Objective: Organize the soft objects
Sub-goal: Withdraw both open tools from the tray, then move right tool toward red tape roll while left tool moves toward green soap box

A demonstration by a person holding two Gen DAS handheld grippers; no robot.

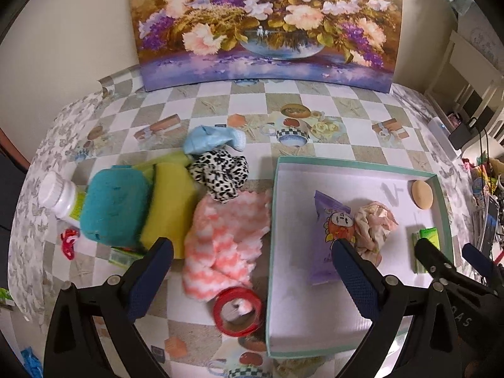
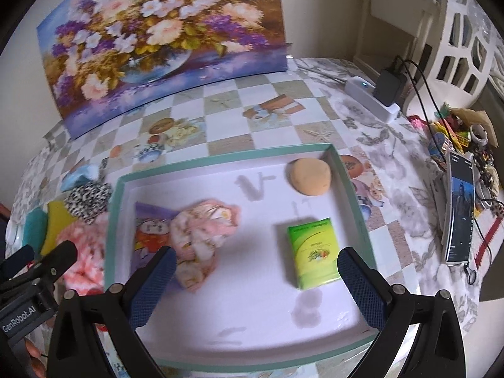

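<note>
Both claws gaping wide, gripping nothing: left gripper hovering over pink-white fluffy cloth lying on table just left of teal-rimmed box; right gripper hanging above box w/ crumpled floral cloth, green packet, orange sponge sitting inside.

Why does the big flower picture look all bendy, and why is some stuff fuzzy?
Both wrist views use fisheye lenses, so the flower painting bows at its edges. In the right wrist view the crumpled pink cloth in the box is smeared, likely motion blur. In the left wrist view the red tape roll looks soft too.
</note>
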